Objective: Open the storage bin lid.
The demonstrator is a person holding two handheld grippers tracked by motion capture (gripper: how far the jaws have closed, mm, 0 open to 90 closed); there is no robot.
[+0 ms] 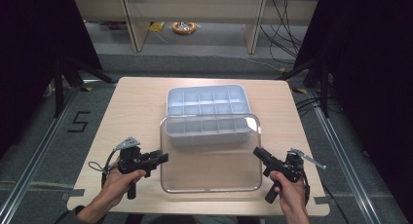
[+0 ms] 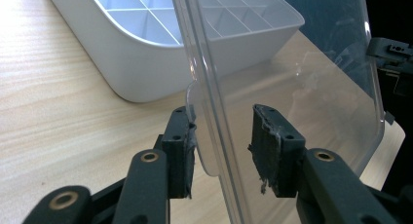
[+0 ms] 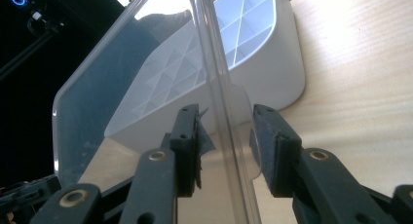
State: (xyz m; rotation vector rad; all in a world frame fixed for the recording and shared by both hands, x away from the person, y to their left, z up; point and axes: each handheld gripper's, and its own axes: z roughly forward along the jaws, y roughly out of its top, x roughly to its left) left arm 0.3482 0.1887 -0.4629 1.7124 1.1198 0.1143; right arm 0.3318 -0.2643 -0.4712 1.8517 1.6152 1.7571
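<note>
A: What do we have in our hands?

B: The clear lid. Our left gripper straddles its left edge, with the rim running up between the jaws. One pad touches the small tab there; the other stands just off the plastic, so we cannot tell if it clamps.

A: And the right gripper?

B: Same on the right edge: the rim sits between its jaws with gaps either side, so no squeeze.

A: Where is the divided white box?

B: Just beyond both tips, on the wooden table. The lid's far edge leans on the box's near side.
</note>
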